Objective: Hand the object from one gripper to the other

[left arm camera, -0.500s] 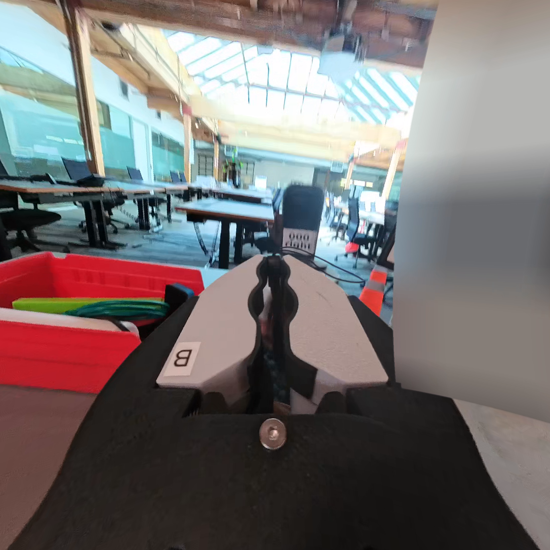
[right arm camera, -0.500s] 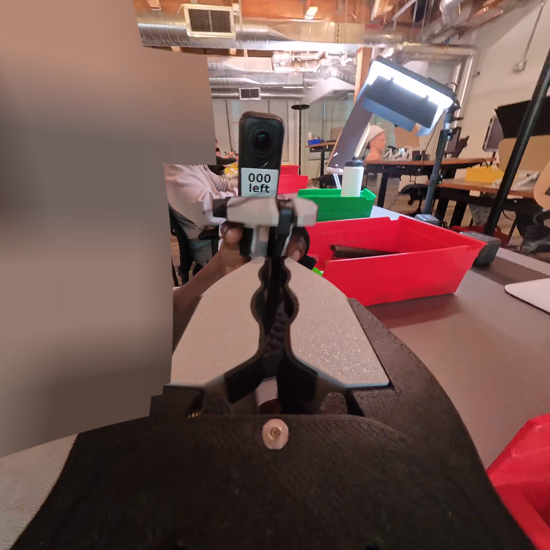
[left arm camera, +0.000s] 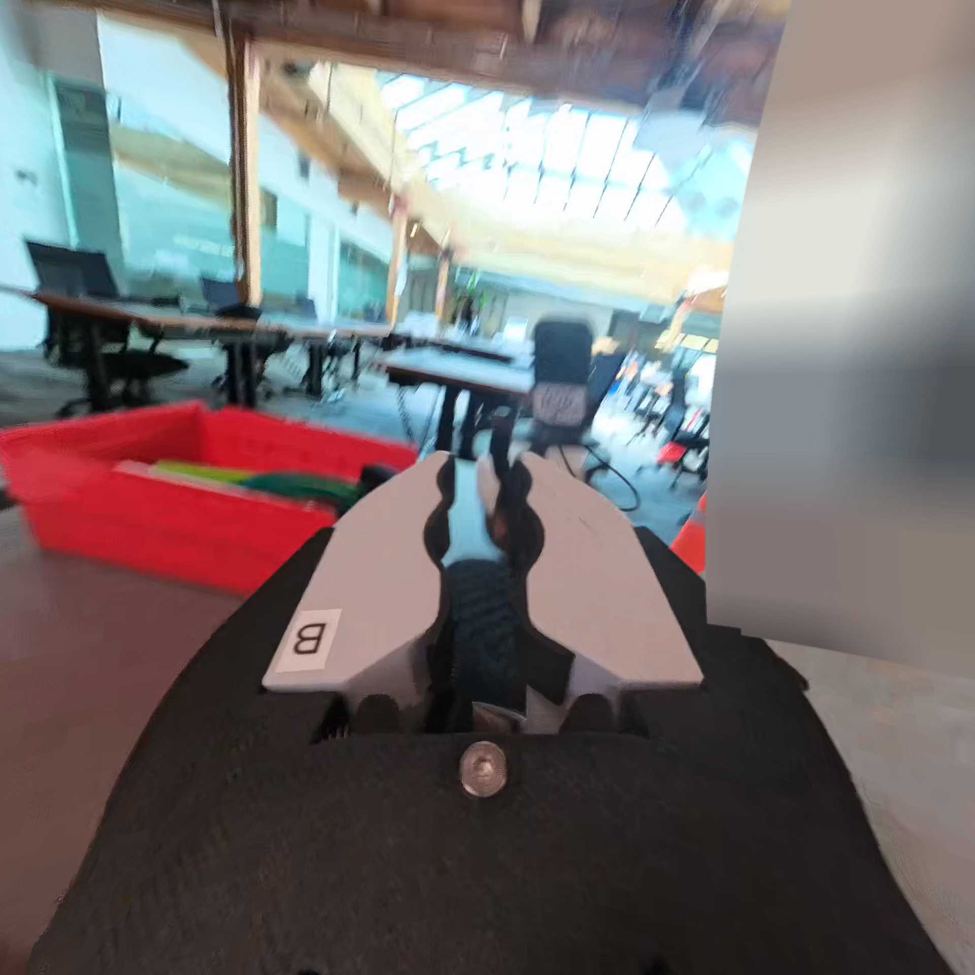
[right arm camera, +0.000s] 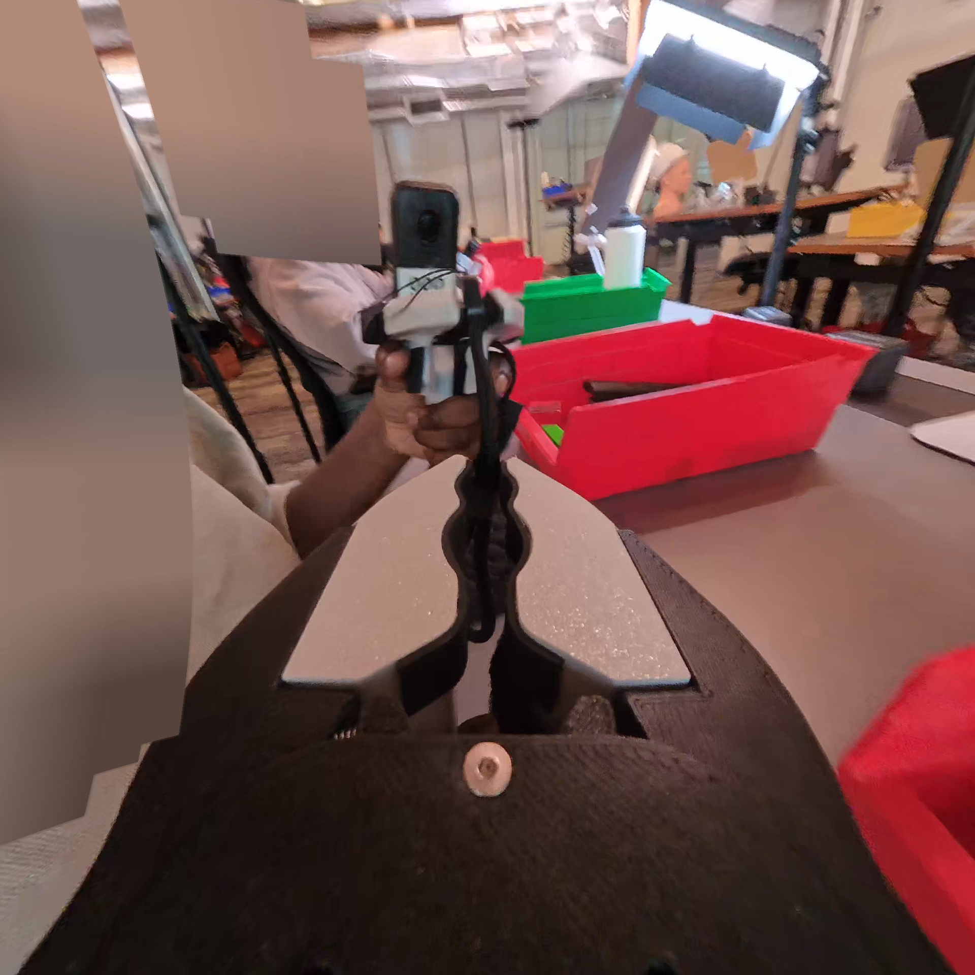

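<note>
A white sticker [left arm camera: 308,640] bearing print sits on the left gripper's [left arm camera: 483,464] grey finger.

Open-plan office/lab w/ skylight roof [left arm camera: 554,158], rows of desks [left arm camera: 211,324] + office chairs [left arm camera: 84,316], exposed ceiling ducts [right arm camera: 464,79], studio light panel [right arm camera: 717,89], red parts bins [right arm camera: 686,401] on worktable [right arm camera: 791,554].

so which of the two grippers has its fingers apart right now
The left gripper: a clear gap shows between its fingers. The right gripper has its fingers closed on the black cord.
</note>
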Motion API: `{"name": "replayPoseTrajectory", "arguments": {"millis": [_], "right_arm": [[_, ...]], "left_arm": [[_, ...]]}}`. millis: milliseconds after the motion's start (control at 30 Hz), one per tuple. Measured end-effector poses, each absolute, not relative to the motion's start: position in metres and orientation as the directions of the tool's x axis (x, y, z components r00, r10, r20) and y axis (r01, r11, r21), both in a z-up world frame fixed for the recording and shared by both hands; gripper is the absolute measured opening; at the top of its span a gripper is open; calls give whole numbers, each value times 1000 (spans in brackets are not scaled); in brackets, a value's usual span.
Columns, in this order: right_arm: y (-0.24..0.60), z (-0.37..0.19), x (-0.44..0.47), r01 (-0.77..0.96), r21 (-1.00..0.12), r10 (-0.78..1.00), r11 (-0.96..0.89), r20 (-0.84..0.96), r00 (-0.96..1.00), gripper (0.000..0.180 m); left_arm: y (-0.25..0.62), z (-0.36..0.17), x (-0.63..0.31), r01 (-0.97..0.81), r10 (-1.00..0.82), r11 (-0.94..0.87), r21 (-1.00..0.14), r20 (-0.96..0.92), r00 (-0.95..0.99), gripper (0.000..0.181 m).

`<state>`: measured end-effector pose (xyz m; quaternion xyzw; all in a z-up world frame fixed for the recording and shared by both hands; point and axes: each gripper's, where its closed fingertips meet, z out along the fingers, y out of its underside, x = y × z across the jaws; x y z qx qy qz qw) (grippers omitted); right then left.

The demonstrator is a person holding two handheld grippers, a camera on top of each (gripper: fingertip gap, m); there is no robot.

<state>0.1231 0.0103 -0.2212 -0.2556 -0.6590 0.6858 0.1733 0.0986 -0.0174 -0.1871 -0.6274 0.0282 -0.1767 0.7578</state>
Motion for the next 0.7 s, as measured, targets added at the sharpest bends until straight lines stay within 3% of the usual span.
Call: {"name": "replayPoseTrajectory", "arguments": {"millis": [33, 167, 367, 567, 600, 700], "right_arm": [[17, -226, 121, 115, -993, 617, -21, -103, -780, 8], [39, -252, 118, 208, -956, 733, 209, 12, -680, 5], [38, -267, 120, 263, -905, 741, 334, 80, -666, 5], [30, -269, 125, 261, -888, 722, 379, 108, -683, 5], [31, -269, 126, 260, -887, 722, 382, 111, -683, 5], [34, -260, 125, 217, -909, 728, 357, 125, -674, 6]], "left_arm": [[-21, -200, 91, 179, -255, 93, -979, 150, 955, 30], [-43, -204, 74, -40, -126, -18, -999, -37, 991, 43], [-17, -218, 111, -327, -133, -297, -897, -300, 944, 38], [36, -277, 118, -399, -151, -521, -754, -379, 913, 20], [38, -281, 118, -400, -150, -528, -749, -381, 912, 10], [40, -274, 121, -319, -140, -463, -827, -287, 948, 5]]}}
